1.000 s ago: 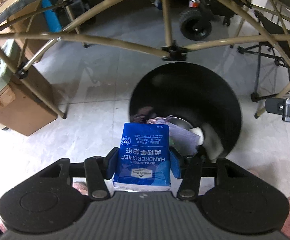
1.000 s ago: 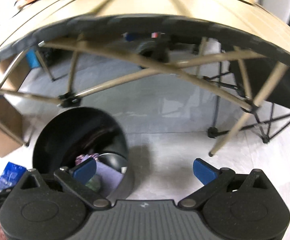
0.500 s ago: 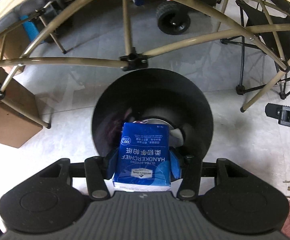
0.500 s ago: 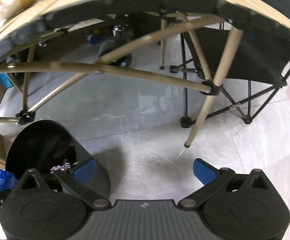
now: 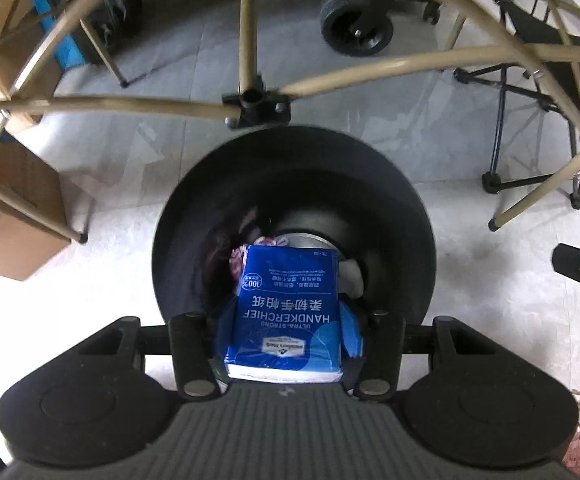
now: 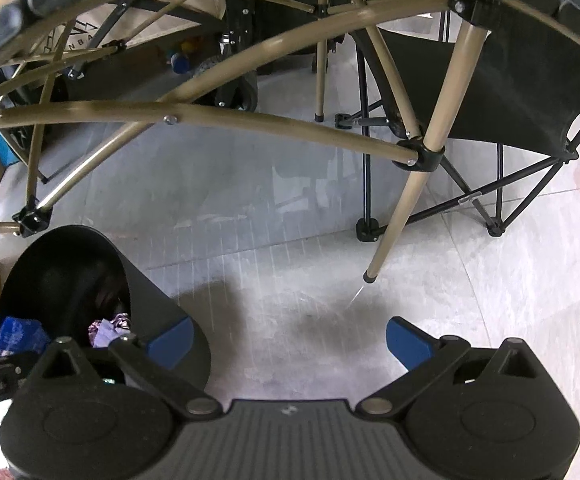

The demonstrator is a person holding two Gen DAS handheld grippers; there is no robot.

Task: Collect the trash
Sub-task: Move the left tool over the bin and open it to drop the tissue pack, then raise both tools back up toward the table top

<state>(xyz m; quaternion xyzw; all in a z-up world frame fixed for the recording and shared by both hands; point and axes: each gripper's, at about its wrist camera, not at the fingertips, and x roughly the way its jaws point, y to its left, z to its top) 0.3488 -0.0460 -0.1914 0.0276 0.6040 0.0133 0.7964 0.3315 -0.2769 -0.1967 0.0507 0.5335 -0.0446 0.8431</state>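
The tissue pack [image 5: 287, 308] is a blue soft-wrapped pocket handkerchief pack, judged light, squashy and a bit slick on its plastic film, not fragile; it gives under pressure, so a hold across its two narrow sides near the middle looks right, and that is where it is gripped now. The left gripper [image 5: 287, 326] points steeply down and is clamped on the pack, blue pads pressing both sides, jaws partly closed to the pack's width, printed face up toward the camera. The pack hangs directly above the mouth of the black bin [image 5: 394, 208], which stands on the pale tiled floor [image 5: 129, 280] under the tan folding frame [image 5: 255, 98]; it is not inside yet as far as can be told, and not touching the rim. The bin already holds crumpled purple and white scraps [image 5: 241, 258] and what looks like a metal lid or can, partly hidden. In the right wrist view the bin [image 6: 161, 304] sits at lower left with the blue pack [image 6: 13, 336] visible over it. The right gripper [image 6: 287, 340] is spread wide with nothing between its pads, only bare floor [image 6: 290, 288] below, beside the bin and apart from it. Judged step: pack over the bin, ready for release; being light, it should drop straight in once the pads let go.
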